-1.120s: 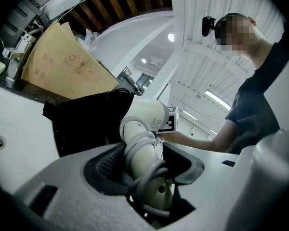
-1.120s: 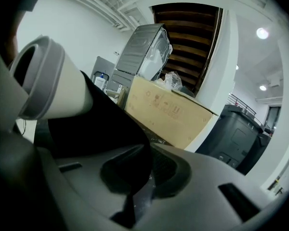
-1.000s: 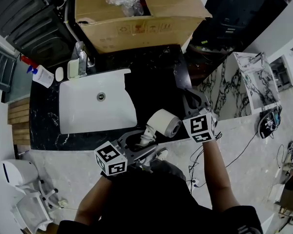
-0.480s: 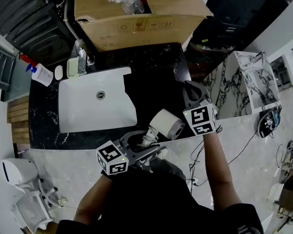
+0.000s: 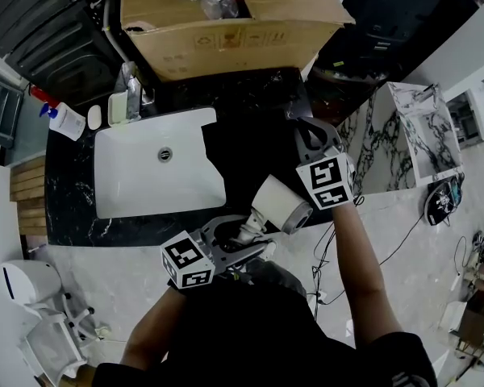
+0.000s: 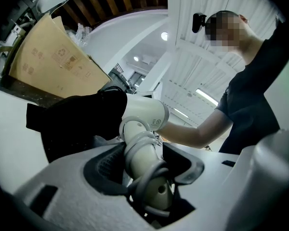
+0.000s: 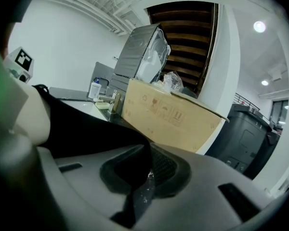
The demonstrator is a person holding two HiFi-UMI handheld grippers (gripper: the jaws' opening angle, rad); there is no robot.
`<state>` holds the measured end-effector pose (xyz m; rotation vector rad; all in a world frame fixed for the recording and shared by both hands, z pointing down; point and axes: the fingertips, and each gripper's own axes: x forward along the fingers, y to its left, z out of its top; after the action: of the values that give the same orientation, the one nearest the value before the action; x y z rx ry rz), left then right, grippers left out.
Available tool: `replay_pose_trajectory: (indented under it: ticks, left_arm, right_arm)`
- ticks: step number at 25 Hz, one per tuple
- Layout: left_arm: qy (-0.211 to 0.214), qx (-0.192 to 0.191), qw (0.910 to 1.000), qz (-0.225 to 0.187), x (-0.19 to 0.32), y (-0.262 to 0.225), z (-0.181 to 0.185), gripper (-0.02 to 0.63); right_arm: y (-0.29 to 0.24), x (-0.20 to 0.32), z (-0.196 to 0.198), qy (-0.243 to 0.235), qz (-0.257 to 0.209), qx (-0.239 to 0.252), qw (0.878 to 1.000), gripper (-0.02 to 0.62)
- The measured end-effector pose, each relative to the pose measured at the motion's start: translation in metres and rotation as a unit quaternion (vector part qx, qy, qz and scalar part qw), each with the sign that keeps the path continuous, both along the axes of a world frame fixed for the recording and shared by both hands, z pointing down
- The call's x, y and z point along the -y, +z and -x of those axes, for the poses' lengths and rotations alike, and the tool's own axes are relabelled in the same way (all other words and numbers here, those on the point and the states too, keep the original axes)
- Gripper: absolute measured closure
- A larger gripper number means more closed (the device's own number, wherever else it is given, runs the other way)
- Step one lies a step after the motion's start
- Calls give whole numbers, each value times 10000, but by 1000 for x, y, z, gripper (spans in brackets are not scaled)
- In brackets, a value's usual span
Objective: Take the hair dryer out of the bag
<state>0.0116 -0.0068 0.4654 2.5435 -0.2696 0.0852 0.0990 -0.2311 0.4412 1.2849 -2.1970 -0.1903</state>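
Note:
The white hair dryer (image 5: 279, 204) hangs over the counter's near edge, its barrel end still inside the black bag (image 5: 246, 147). My left gripper (image 5: 240, 240) is shut on the dryer's handle (image 6: 145, 165), which has the grey cord wound round it. In the left gripper view the bag (image 6: 74, 121) covers the front of the barrel (image 6: 147, 113). My right gripper (image 5: 305, 135) is shut on the bag's fabric (image 7: 94, 131), pinched between its jaws (image 7: 142, 179). A pale patch at the left of the right gripper view is the dryer's body (image 7: 31, 117).
A white sink (image 5: 121, 192) is set into the black marble counter (image 5: 73, 208). A large open cardboard box (image 5: 226, 39) stands behind it. A spray bottle (image 5: 62, 120) and a soap dish (image 5: 118, 108) sit at the back left. Cables lie on the floor (image 5: 387, 256) to the right.
My right gripper has moved away from me along the counter, drawing the bag with it. More of the dryer's barrel shows. The left gripper has stayed about where it was.

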Motion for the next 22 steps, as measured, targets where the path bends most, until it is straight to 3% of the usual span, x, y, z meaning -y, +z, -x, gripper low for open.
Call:
replay_pose_trajectory:
  ticks: [10, 16, 22]
  left_arm:
    - [232, -49, 9996, -135, -4, -3, -8, 365]
    - [372, -79, 9990, -255, -9, -8, -12, 365]
    - [24, -176, 9998, -118, 0, -9, 6, 365]
  right_arm:
    - [-7, 22, 26, -208, -16, -217, 9995, 561]
    - [-11, 34, 15, 17, -143, -265, 9995, 564]
    - [-17, 10, -5, -78, -236, -787, 9966, 565]
